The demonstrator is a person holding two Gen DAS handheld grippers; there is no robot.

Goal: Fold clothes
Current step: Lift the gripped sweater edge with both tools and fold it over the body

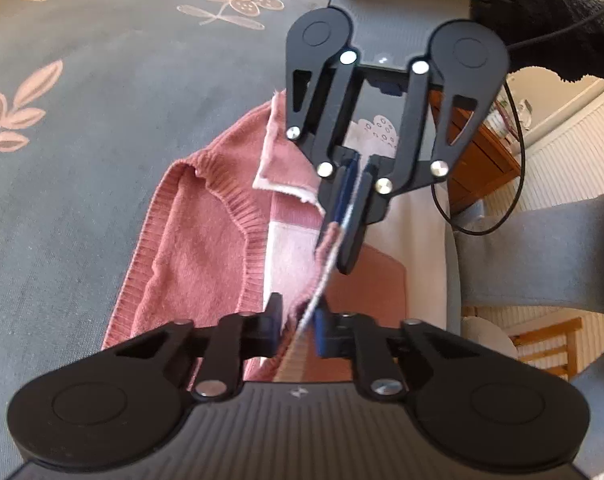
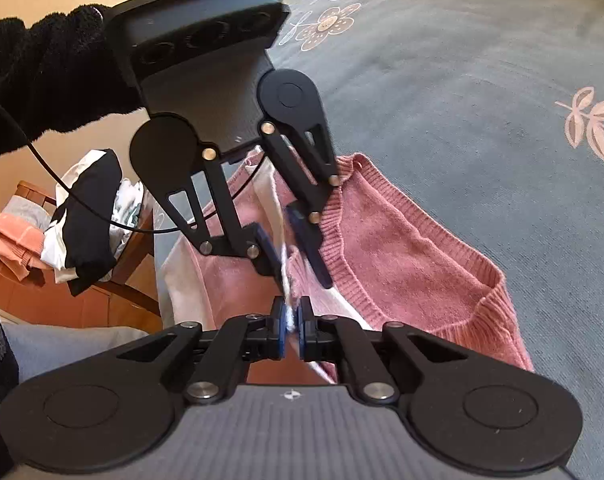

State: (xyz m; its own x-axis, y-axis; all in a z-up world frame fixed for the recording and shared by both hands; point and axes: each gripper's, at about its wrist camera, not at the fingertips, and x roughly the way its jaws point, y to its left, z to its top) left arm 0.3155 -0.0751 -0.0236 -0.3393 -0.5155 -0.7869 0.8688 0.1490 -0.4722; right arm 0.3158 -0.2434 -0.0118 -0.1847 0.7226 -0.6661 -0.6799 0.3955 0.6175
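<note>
The sweater (image 1: 190, 240) lies on a grey bedspread (image 1: 102, 120) at the edge of the bed, part of it lifted toward both grippers. The left gripper (image 1: 298, 326) is closed on a thin edge of the sweater fabric, which runs taut between its blue pads. The right gripper (image 1: 352, 216), seen opposite in the left wrist view, is likewise clamped on the same raised edge, further along it. The two grippers face each other, near together, with the stretched edge joining them.

In the right wrist view, the right gripper (image 2: 290, 330) pinches a bunched pale strip of the fabric, and the left gripper (image 2: 298, 248) sits just beyond it, gripping the same fold. This view alone shows a black fleecy sleeve (image 2: 42, 76) behind the left gripper, and a pile of clothes (image 2: 82, 216) on a wooden chair (image 2: 130, 264) beside the bed. The left wrist view alone shows a white panelled wall (image 1: 562, 168) and a black cable (image 1: 514, 140) looping down.

The sweater is pink knit with ribbed hems and a paler reverse side. The bedspread is matte grey, embroidered with pale pink flowers (image 1: 238, 0) and leaf sprigs (image 1: 18, 108). Gripper linkages are flat black plates with bright metal pins.
</note>
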